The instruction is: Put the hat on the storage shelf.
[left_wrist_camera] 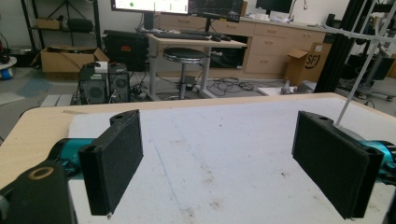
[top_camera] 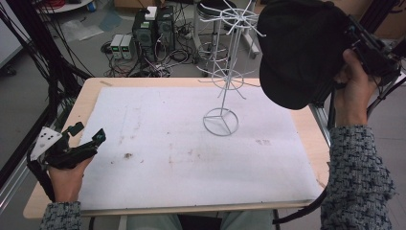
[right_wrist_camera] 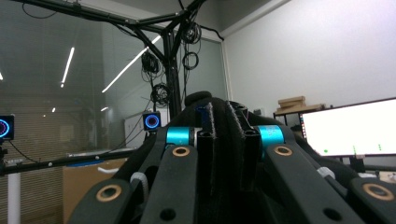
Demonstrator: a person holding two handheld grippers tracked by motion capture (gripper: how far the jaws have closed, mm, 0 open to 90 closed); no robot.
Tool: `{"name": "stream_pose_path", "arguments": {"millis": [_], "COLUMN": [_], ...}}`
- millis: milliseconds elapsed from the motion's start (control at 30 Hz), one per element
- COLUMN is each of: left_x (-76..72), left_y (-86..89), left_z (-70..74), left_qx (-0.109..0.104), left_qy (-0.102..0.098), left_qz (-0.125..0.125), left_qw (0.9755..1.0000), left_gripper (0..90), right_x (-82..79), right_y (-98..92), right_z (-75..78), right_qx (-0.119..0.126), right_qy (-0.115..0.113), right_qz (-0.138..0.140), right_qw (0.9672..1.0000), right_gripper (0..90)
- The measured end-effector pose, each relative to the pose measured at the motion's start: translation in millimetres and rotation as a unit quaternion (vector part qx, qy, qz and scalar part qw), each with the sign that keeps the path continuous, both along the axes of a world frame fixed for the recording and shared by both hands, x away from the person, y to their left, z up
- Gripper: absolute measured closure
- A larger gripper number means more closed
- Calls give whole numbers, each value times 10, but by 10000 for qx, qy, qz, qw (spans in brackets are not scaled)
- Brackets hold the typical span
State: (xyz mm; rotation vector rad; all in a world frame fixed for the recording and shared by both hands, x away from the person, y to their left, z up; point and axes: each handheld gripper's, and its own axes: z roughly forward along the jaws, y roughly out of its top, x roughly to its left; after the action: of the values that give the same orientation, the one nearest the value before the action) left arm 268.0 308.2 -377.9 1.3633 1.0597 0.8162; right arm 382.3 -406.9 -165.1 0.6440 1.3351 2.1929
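White-matted worktop [top_camera: 167, 143] inspected: right tool [top_camera: 356, 40] clamped on black cap [top_camera: 299, 48], raised at two o'clock, judged unhung from wire rack [top_camera: 222, 72]; left tool [top_camera: 88, 132] apart, idle.

Wooden table [top_camera: 57, 191]; stained white mat [top_camera: 191, 163] covers most of top. White wire rack [top_camera: 221, 120] stands on mat, two o'clock of centre.

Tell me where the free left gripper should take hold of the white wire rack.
Grip the thin upright stem of the white wire rack just above its ring base, coming in level from the left. The stem there is bare, while the hooks higher up would get in the way. The left gripper is open.
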Motion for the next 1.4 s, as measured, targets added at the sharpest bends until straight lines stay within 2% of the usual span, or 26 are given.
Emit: {"name": "stream_pose_path", "arguments": {"millis": [167, 333, 467, 500, 633, 767, 900, 1033, 1200, 1400], "left_x": [-5, -1, 0, 1, 0, -5, -5, -9, -10, -14], "left_y": [11, 11, 9, 9, 10, 13, 16, 14, 6, 8], "left_z": [3, -3, -3, -3, -4, 2, 3, 6, 12, 19], "left_qx": [-14, -21, -23, -12, 19, 19, 4, 39, 57, 64], "left_qy": [-16, -2, -14, -10, 3, -10, -20, -17, -33, -44], "left_qz": [19, 26, 29, 29, 34, 58, 52, 52, 59, 59], "left_qw": [10000, 10000, 10000, 10000, 10000, 10000, 10000, 10000, 10000, 10000], "left_gripper": [165, 165, 165, 165, 165, 165, 165, 165, 165, 165], "right_x": [79, 111, 123, 127, 149, 162, 179, 175, 175, 175], "right_y": [-8, 3, 25, 38, 63, 74, 96, 109, 125, 163], "right_z": [-195, -306, -381, -408, -458, -495, -523, -513, -511, -510], "right_qx": [76, 45, -92, -195, -350, -372, -405, -324, -439, -539], "right_qy": [191, 337, 475, 555, 700, 801, 822, 713, 800, 783], "right_qz": [20, 0, -185, -304, -475, -496, -525, -531, -533, -606], "right_qw": [9998, 9994, 9987, 9978, 9958, 9949, 9944, 9955, 9944, 9936], "right_gripper": [816, 815, 814, 812, 808, 801, 780, 774, 753, 742]}}
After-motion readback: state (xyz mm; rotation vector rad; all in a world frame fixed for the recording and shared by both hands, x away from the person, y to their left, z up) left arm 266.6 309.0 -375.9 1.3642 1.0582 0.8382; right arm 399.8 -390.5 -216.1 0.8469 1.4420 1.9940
